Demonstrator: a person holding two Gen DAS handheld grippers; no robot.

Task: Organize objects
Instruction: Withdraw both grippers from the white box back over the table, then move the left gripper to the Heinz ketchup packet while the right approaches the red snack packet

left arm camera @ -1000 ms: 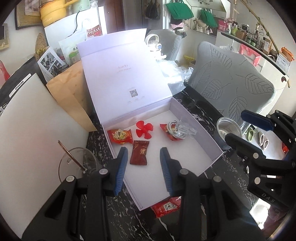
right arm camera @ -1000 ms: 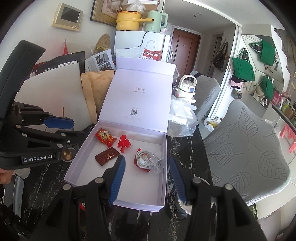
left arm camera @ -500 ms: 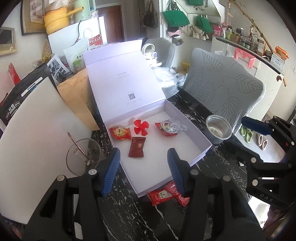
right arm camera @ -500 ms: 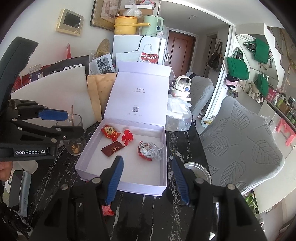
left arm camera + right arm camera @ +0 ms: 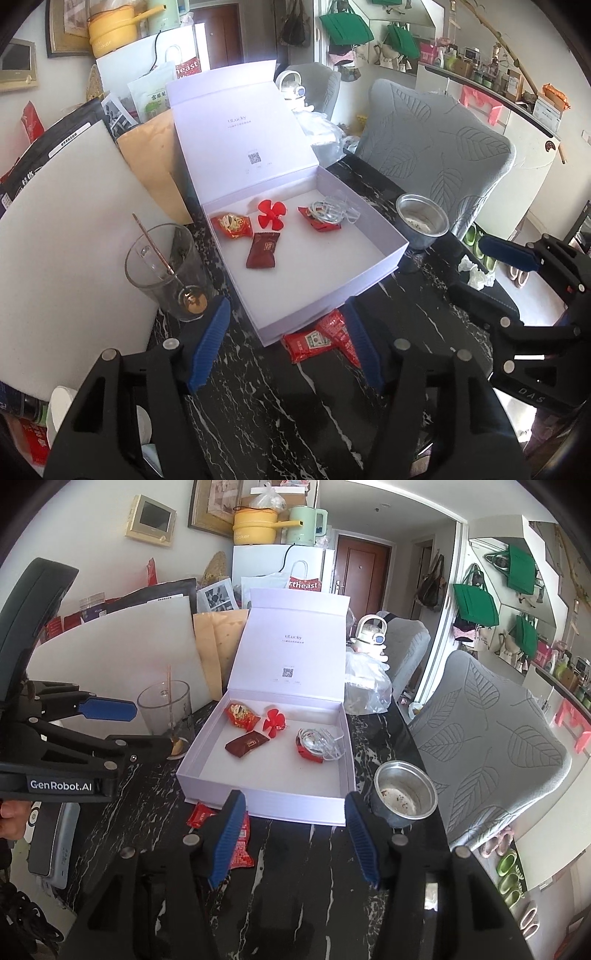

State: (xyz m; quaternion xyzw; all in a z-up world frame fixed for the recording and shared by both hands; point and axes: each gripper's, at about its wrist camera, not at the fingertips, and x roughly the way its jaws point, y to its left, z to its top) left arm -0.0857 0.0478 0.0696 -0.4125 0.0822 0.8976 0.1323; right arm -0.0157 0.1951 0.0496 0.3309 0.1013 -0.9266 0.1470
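An open white gift box (image 5: 384,258) (image 5: 258,799) stands on the black marble table with its lid up. Inside lie an orange-red snack packet (image 5: 232,225) (image 5: 242,714), a dark red candy (image 5: 263,251) (image 5: 246,744), a red plastic propeller (image 5: 270,216) (image 5: 274,722) and a white cable on a red packet (image 5: 327,216) (image 5: 317,744). Two red packets (image 5: 321,338) (image 5: 236,840) lie on the table at the box's near edge. My left gripper (image 5: 286,345) is open and empty above them. My right gripper (image 5: 295,836) is open and empty before the box.
A glass with a spoon (image 5: 166,273) (image 5: 168,712) stands left of the box. A metal cup (image 5: 423,221) (image 5: 404,794) stands right of it. A white board (image 5: 62,229) and brown envelopes (image 5: 155,166) lean at left. A grey chair (image 5: 436,162) is beyond the table.
Both grippers have pulled back from the box toward the near side of the table, and their jaws have opened wider. The red packets in front of the box have come into view.
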